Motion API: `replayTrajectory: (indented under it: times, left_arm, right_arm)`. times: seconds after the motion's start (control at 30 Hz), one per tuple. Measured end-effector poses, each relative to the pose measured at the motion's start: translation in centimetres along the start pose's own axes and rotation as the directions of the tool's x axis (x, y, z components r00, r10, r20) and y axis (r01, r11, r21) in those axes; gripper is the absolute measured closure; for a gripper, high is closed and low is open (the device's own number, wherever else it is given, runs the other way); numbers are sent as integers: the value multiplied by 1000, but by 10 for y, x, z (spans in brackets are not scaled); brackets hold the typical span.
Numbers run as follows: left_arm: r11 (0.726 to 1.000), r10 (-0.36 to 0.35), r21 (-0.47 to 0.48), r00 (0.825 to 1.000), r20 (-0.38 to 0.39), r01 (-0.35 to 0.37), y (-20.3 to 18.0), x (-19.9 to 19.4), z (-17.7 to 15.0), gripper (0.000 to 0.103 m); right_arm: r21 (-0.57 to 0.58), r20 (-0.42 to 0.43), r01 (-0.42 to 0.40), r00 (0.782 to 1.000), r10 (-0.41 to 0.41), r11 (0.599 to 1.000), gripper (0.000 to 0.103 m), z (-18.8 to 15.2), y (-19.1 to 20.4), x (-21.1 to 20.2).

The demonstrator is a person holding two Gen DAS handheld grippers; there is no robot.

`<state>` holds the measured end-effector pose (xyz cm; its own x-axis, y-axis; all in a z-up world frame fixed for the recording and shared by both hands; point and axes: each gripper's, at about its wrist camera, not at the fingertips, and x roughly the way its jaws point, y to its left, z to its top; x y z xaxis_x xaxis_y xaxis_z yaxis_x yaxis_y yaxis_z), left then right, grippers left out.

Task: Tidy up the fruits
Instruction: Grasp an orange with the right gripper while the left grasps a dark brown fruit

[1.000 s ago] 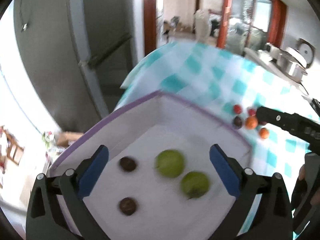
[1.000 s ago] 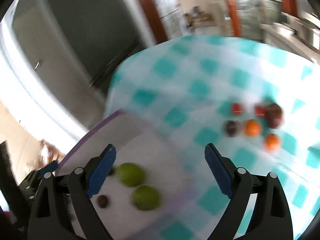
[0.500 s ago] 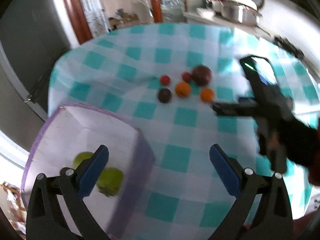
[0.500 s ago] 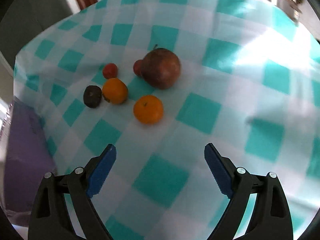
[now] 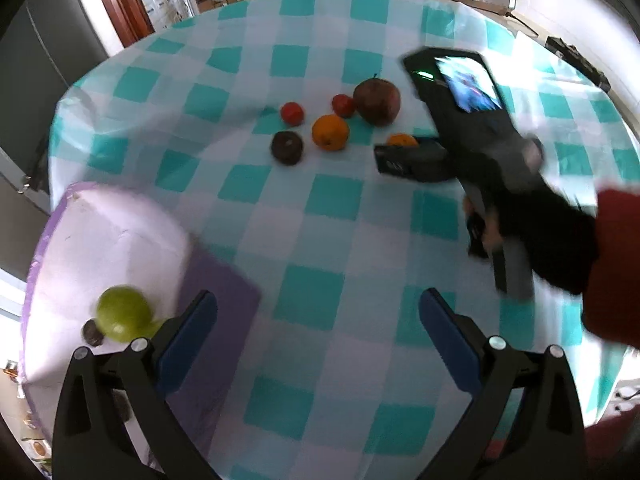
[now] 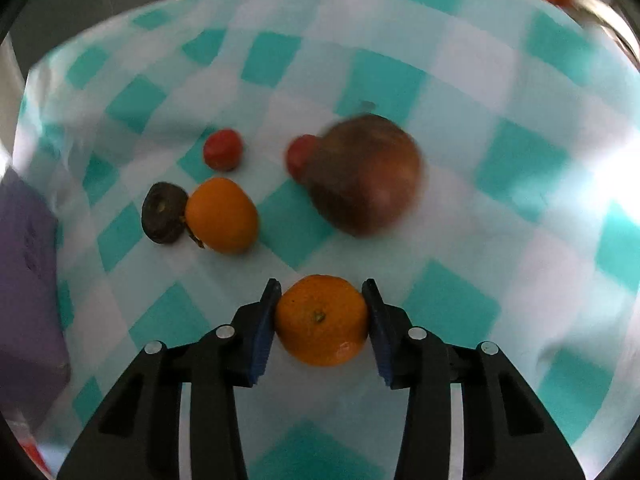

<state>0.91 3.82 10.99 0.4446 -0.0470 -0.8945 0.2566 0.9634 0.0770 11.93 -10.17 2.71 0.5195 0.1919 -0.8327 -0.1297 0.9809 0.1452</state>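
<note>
On the checked worktop (image 6: 452,304), right tongs (image 6: 320,322) pinch an orange (image 6: 320,320) at its widest girth for carrying to the box (image 5: 120,248); left tongs (image 5: 318,332) hang wide, empty.

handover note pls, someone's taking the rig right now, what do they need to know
Right gripper: pads against both sides of an orange, which looks to be on the cloth.
Left gripper: open, empty, above the cloth beside the purple-edged box.
Done: green fruit and a small dark fruit in the box.
Left: second orange, two red fruits, dark fruit, big brownish-red fruit.
</note>
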Motion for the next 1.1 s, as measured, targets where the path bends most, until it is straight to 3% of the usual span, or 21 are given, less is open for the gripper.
replayTrajectory:
  times: [0.1,0.2,0.3,0.33,0.43,0.6,0.77,0.87,0.9,0.93,1.0,1.1]
  left_arm:
    - [999,-46,-10,999,-18,45,-9,19,21,2]
    - [998,-53,-36,998,-39,51,-20,52,51,2]
    - [998,48,-39,994,-96,-52,-25,92,75,2]
    - [993,94,-54,986,-137,-102,-22,110,83,5]
    - [975,144,-137,965,-219,-176,-4,143,97,9]
    - [944,243,-167,942,-231,-285,21,164,101,8]
    - [954,246,-139,958,-148,-266,28,174,121,10]
    - [964,215,-134,970,-115,-229,29,180,132,18]
    - [969,180,-153,977,-110,-196,32,181,134,29]
    - [974,121,-181,987,-102,-138,34,181,135,48]
    - [976,78,-194,992,-97,-96,33,178,133,62]
    - [976,56,-204,994,-95,-75,22,160,116,62]
  right_arm:
    - [92,-10,-7,1000,8,996,61,-23,-28,-19]
    - [92,-20,-15,1000,17,996,61,-44,-40,-35]
    - [81,-33,-26,999,29,996,61,-66,-46,-52]
    - [72,-35,-27,999,30,997,61,-73,-46,-57]
    - [66,-31,-26,999,28,997,61,-85,-44,-64]
    - [91,-21,-41,999,44,995,61,-87,-47,-65]
    - [94,-12,-54,998,56,994,61,-85,-52,-66]
    - [97,-9,-53,998,55,994,61,-85,-53,-66]
    - [96,-9,-51,999,52,994,61,-86,-52,-67]
    - [96,-10,-47,999,49,994,61,-86,-52,-67]
    - [97,-11,-42,999,43,994,61,-89,-53,-71]
    - [95,-15,-32,999,33,995,61,-91,-52,-73]
